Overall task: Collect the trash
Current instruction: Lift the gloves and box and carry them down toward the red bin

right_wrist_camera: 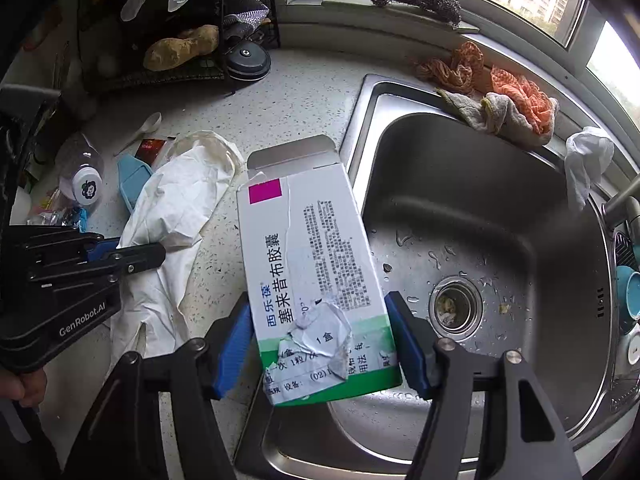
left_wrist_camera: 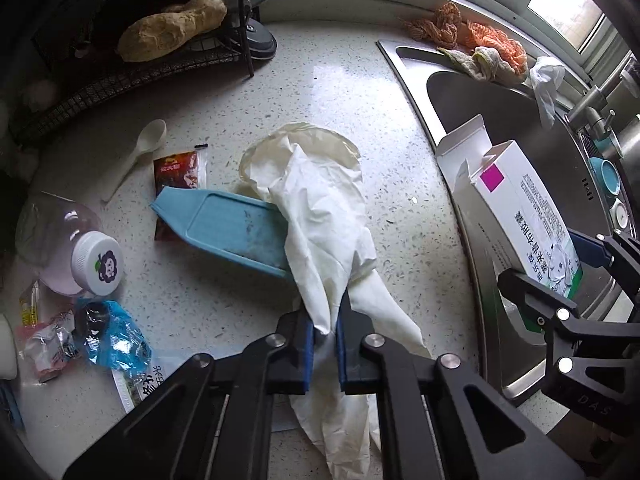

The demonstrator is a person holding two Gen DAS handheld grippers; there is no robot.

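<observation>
Bottom center of the left wrist view, your left gripper (left_wrist_camera: 324, 344) pinches the white glove (left_wrist_camera: 320, 216), draped over a blue tray (left_wrist_camera: 224, 228) on the counter (left_wrist_camera: 320, 92). Your right gripper (right_wrist_camera: 320, 344) clamps the open medicine box (right_wrist_camera: 312, 264) above the sink (right_wrist_camera: 500, 208). Only the right view shows the drain (right_wrist_camera: 454, 307); only the left shows the blue wrapper (left_wrist_camera: 112, 332), lower left.
</observation>
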